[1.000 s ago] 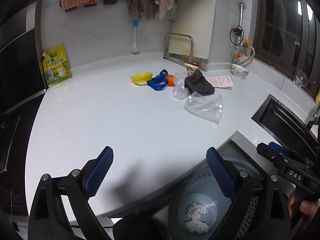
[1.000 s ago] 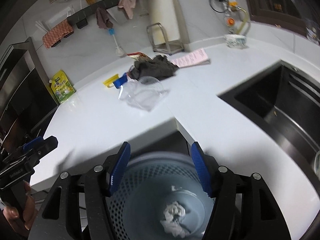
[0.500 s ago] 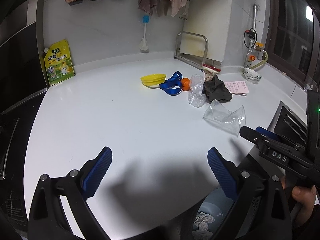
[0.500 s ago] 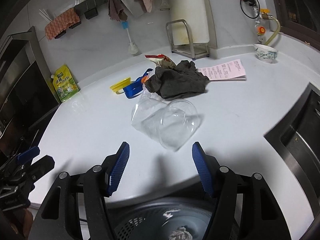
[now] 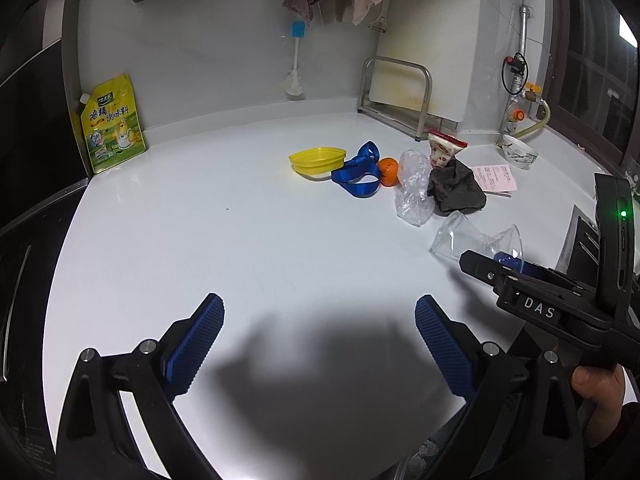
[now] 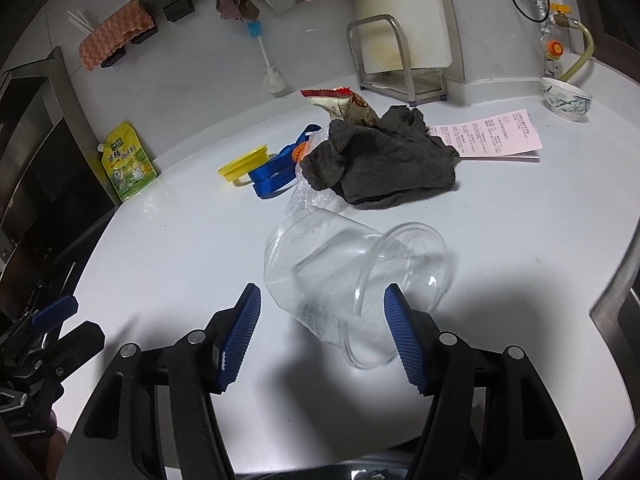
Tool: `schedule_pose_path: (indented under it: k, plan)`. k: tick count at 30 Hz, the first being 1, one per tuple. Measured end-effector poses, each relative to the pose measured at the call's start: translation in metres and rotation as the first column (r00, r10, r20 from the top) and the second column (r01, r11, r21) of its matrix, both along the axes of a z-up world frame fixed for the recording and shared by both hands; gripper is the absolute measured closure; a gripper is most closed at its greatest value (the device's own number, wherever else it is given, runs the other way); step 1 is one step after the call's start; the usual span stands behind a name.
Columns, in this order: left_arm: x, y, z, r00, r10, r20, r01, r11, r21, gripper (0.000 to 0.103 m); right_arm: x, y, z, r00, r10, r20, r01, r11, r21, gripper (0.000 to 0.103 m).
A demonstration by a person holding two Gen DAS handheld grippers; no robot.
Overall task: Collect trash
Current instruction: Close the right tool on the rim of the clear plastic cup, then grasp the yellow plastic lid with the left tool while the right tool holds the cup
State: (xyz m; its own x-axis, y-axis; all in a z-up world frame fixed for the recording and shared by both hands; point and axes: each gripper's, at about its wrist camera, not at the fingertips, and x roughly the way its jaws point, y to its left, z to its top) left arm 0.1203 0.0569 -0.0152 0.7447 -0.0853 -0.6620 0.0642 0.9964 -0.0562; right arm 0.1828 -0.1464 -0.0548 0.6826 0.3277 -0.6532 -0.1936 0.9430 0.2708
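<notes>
Right gripper (image 6: 322, 334) sits wide open, lined up just short of the crushed clear cup (image 6: 352, 276), probably to scoop it. Left gripper (image 5: 320, 340) is open too, holding nothing.

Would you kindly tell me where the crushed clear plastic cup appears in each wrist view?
Left wrist: clear plastic cup at right, partly behind the right gripper.
Right wrist: centre, just ahead of the open right gripper.
Shared landmark: the dark grey cloth just beyond it.
</notes>
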Motion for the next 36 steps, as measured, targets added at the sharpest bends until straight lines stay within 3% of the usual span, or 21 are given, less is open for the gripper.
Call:
schedule_pose_path:
  k: [3,9,11,13,21,28,36]
  plan:
    - [0.008,0.001,0.002,1.000,-0.002,0.006,0.002,1.000,0.003,0.008,0.004,0.003,0.002,1.000,0.006,0.012,-0.006,1.000,0.000,0.043]
    - [0.031,0.008,0.007,1.000,0.000,0.001,0.000,1.000,-0.029,0.008,0.012,0.005,0.000,1.000,0.022,0.000,-0.022,1.000,0.010,0.070]
    - [0.038,0.010,0.010,1.000,0.001,0.005,-0.001,1.000,-0.031,0.008,0.013,0.006,0.000,1.000,0.025,0.003,-0.025,1.000,0.006,0.086]
    - [0.047,0.011,0.013,1.000,0.003,0.006,-0.003,0.999,-0.035,0.008,0.013,0.006,0.001,1.000,0.024,0.009,-0.024,1.000,0.006,0.092]
    - [0.090,0.017,0.014,0.997,0.069,-0.020,-0.070,0.996,-0.063,0.008,0.008,-0.005,0.012,0.999,0.029,0.046,-0.029,1.000,-0.011,0.092]
    - [0.137,0.016,0.011,0.989,0.130,-0.065,-0.135,0.988,-0.076,0.008,0.003,-0.042,0.027,0.996,0.014,0.088,-0.016,1.000,0.018,0.093]
    - [0.187,0.000,0.004,0.978,0.182,-0.107,-0.187,0.981,-0.044,0.008,0.009,-0.072,0.033,0.993,0.009,0.120,-0.014,0.999,0.036,0.093]
